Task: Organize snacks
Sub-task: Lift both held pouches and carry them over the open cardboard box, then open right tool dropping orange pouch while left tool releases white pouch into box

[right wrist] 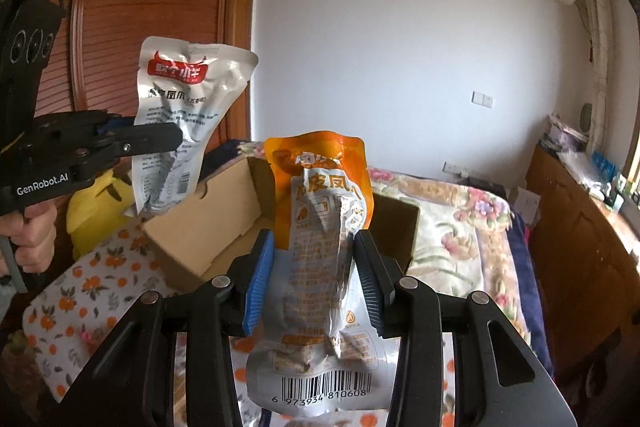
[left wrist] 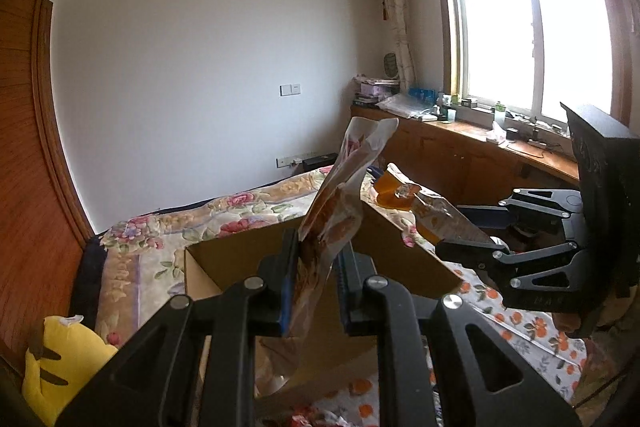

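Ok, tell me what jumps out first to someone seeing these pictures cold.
Two snack packets held up in the air: the right gripper clamps an orange packet front and centre, and the left gripper pinches a silver packet with a red logo, up at the left. Just behind and below them an open cardboard box sits on the flowered bedspread, with a yellow plush toy beyond it at the left.

At the bottom centre, the right gripper (right wrist: pixel 314 279) clamps an orange-topped snack packet (right wrist: pixel 320 267) upright. At the left edge, the left gripper (right wrist: pixel 160 139) pinches a silver snack packet (right wrist: pixel 180 119) with a red label. Between them, lower down, an open cardboard box (right wrist: pixel 224 211) sits on a flowered bedspread (right wrist: pixel 452 227).
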Demonstrator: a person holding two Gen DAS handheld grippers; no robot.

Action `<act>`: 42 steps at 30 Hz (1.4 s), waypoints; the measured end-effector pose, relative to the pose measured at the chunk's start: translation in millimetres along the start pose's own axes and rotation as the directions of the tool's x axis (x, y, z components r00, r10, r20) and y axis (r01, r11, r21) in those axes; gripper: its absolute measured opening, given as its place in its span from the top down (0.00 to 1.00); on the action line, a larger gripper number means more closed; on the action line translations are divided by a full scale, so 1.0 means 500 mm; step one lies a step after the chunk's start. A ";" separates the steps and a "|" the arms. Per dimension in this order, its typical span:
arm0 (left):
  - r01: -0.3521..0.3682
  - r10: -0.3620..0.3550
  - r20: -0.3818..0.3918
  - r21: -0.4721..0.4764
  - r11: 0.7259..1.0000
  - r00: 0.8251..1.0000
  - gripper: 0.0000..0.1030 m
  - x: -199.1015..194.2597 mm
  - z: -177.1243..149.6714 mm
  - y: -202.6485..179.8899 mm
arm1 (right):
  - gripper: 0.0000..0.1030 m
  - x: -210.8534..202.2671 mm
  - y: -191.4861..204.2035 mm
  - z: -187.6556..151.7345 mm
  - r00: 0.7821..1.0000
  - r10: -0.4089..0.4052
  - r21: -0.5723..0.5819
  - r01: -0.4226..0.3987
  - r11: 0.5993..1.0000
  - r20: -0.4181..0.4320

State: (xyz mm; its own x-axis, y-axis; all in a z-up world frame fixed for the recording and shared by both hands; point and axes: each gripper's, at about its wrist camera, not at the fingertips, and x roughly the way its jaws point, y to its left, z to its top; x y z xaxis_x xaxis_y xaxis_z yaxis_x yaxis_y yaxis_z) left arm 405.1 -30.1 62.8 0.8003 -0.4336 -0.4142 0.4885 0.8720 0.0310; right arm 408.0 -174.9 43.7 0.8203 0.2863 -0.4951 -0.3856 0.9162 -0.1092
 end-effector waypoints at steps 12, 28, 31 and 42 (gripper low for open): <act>-0.014 0.011 -0.081 -0.046 0.999 0.997 0.86 0.136 -0.041 0.050 | 0.60 0.151 -0.006 0.011 0.998 0.002 -0.028 -0.004 1.000 -0.061; -0.008 -0.008 -0.215 -0.073 0.997 0.977 0.83 0.219 -0.119 0.027 | 0.59 0.245 0.009 -0.083 0.980 -0.062 -0.063 0.051 0.997 -0.189; 0.005 -0.021 -0.227 -0.074 0.997 0.974 0.83 0.220 -0.121 0.021 | 0.59 0.249 0.004 -0.092 0.976 -0.053 -0.052 0.043 0.998 -0.210; 0.006 -0.019 -0.233 -0.055 0.998 0.972 0.80 0.196 -0.118 0.014 | 0.55 0.255 -0.017 -0.098 0.968 0.024 0.033 -0.016 0.999 -0.249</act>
State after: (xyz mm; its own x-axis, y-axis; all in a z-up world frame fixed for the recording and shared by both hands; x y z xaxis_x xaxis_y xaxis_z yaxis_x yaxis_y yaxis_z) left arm 466.2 -52.9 -31.4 0.6879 -0.3854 -0.6151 0.4738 0.8803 -0.0216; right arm 495.1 -159.8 -60.5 0.6799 0.2293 -0.6966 -0.3849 0.9201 -0.0728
